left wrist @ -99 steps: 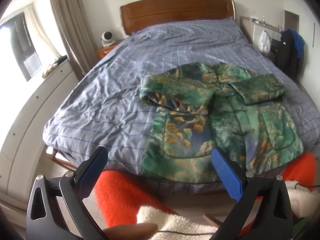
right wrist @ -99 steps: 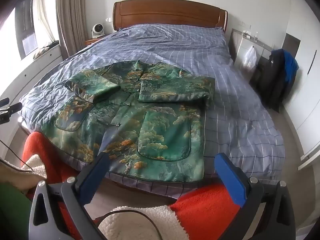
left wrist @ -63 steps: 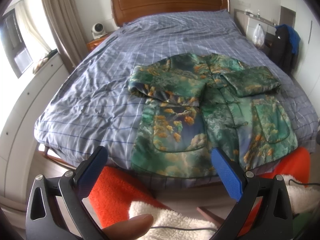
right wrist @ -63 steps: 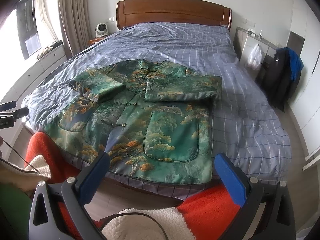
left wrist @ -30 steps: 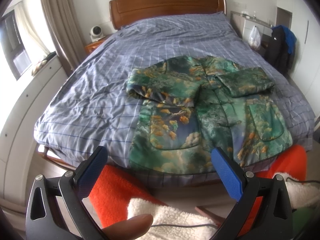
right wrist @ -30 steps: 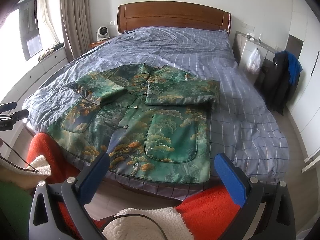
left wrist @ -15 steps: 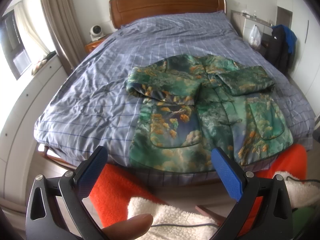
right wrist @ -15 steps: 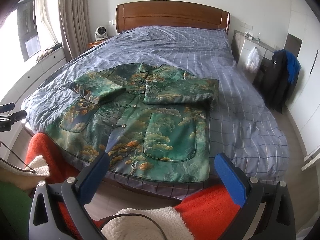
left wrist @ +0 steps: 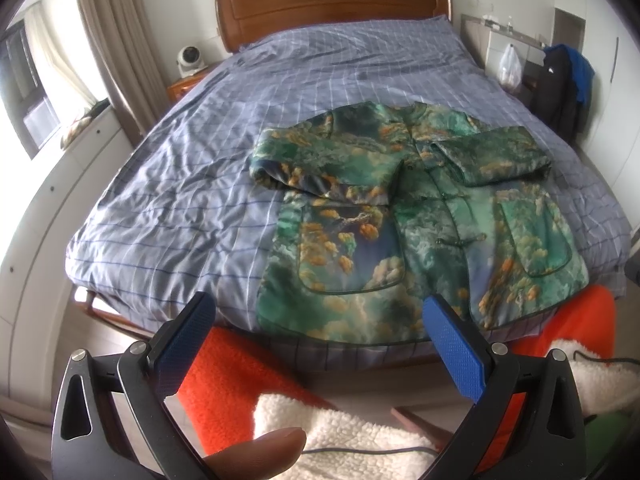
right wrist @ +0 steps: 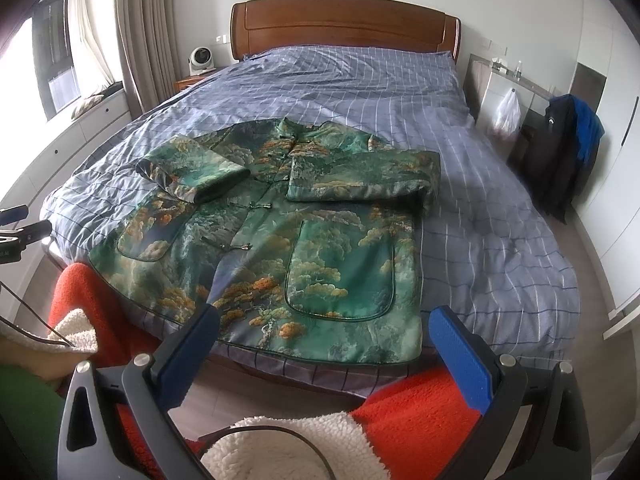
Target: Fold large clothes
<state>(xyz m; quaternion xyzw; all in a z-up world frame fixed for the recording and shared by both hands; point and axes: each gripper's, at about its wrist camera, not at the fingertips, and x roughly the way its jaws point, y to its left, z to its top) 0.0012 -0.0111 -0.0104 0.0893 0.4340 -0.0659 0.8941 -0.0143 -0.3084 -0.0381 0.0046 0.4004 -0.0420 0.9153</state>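
Window [left wrist: 24,92]: bright, at the far left of the left wrist view, beside a beige curtain [left wrist: 116,52].
Drawer unit [left wrist: 44,208]: white, runs along the left side of the bed below the window.
Fan [right wrist: 200,58]: small and white, stands on a wooden nightstand [right wrist: 192,80] left of the headboard.
Bed [right wrist: 500,208]: covered by a blue checked duvet, with a brown wooden headboard [right wrist: 344,24] against the white wall.
Left gripper [left wrist: 316,320]: jaws spread wide with nothing between them, held off the foot of the bed; its blue pads [left wrist: 454,354] frame the jacket's lower hem on the left side. A fingertip shows at the bottom edge of this view.
Jacket [right wrist: 280,232]: green, printed with clouds and orange trees, lies face up and flat on the near half of the bed, collar toward the headboard, hem at the foot edge. The front is fastened with knot buttons. Both sleeves [right wrist: 360,176] are folded inward across the chest, and a patch pocket [right wrist: 340,272] sits on each front panel.
Right gripper [right wrist: 320,332]: jaws likewise wide apart and gripping nothing, held short of the hem near the jacket's right pocket.
Person's clothing [right wrist: 416,404]: orange fleece with white fleecy trim fills the bottom of both views.
Side cabinet [right wrist: 508,92]: right of the bed, with a white plastic bag [right wrist: 508,114] hanging on it.
Dark garments [right wrist: 564,148]: black and blue, hang at the far right.
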